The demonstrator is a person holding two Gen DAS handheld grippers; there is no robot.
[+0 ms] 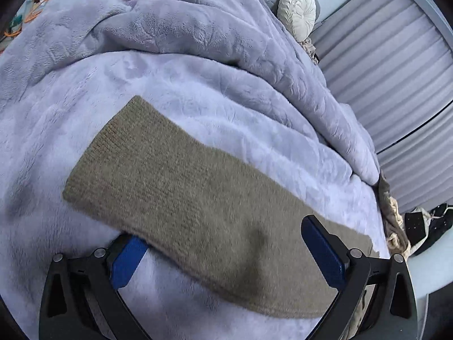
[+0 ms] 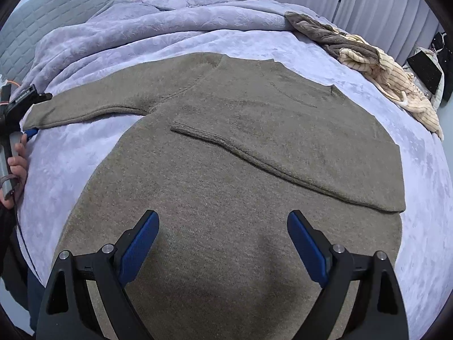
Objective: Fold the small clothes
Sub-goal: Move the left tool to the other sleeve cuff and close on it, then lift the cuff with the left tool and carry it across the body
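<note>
Left wrist view: the left gripper (image 1: 223, 255) stands with jaws wide, straddling the outstretched sleeve (image 1: 181, 189) of the olive sweater. One blue pad sits under the sleeve's near edge, the other rests above the knit. The sleeve lies flat on the lavender blanket (image 1: 226, 93).

Right wrist view: the right gripper (image 2: 223, 243) hovers wide open over the sweater (image 2: 226, 198) body, holding nothing. The far sleeve is already folded across the chest; the other reaches toward the person's hand (image 2: 17, 161).

Procedure, as judged: close fully on the cuff end through both layers, lift low, and carry it across the chest parallel to the folded sleeve. Avoid pinching blanket pile.
</note>
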